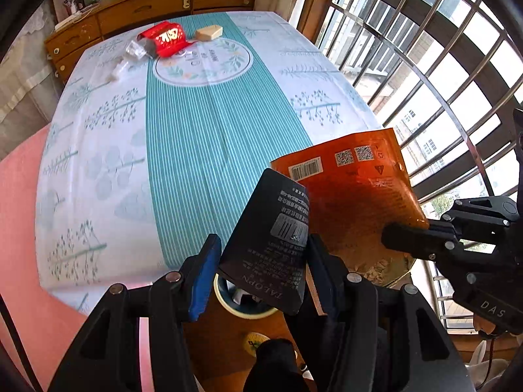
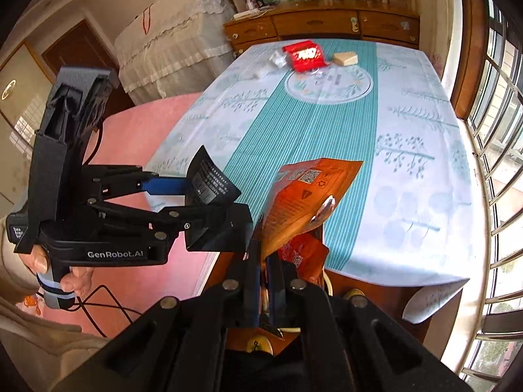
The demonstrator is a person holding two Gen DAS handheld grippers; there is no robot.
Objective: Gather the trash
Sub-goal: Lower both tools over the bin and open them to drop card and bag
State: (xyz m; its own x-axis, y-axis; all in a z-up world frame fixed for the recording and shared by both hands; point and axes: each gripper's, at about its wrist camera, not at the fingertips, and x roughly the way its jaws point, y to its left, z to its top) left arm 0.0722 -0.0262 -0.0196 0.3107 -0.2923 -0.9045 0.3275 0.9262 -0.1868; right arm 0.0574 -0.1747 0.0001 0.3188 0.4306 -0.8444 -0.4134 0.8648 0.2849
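Trash is partly gathered: left tongs (image 1: 261, 268) clench a black packet (image 1: 271, 238) and right tongs (image 2: 264, 281) clench an orange pouch (image 2: 304, 196) past the near desk (image 1: 196, 137) edge (bin below, seemingly), while a red wrapper (image 1: 166, 37), beige box (image 1: 209, 32) and clear scraps (image 1: 134, 50) remain at the far end.

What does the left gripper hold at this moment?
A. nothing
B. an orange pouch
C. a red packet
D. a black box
D: the left gripper has its fingers on both sides of the black box, while the orange pouch is in the right gripper.
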